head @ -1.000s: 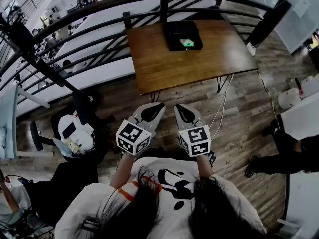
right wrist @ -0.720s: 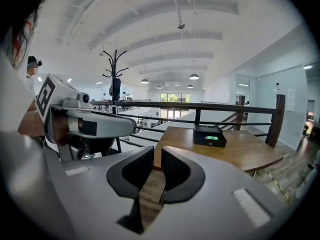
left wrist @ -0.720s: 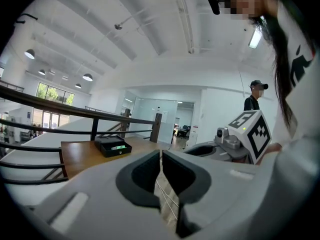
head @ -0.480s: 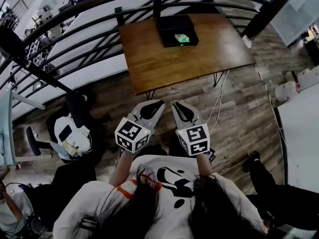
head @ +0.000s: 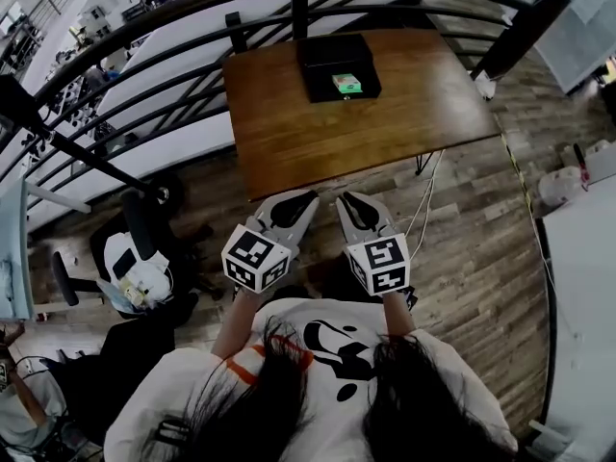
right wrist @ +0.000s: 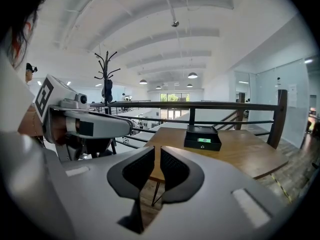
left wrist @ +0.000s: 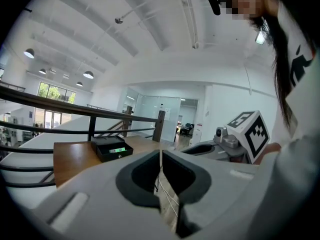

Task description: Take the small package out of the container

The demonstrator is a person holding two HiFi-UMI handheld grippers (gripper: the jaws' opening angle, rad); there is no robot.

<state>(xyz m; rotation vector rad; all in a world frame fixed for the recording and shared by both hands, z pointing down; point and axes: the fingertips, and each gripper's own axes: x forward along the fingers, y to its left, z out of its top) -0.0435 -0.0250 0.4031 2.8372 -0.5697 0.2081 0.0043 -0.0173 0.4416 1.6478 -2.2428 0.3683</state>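
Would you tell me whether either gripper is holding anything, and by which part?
Nothing is held; the left gripper and right gripper are both shut and empty.

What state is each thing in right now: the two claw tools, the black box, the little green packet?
left gripper: jaws together, nothing between them.
right gripper: jaws together, nothing between them.
container: open at the top, standing on the wooden table.
small package: lying inside the container, neither gripper near it.

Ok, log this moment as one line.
left gripper: shut, empty | right gripper: shut, empty | small package: in black container | black container: on wooden table, beyond both grippers
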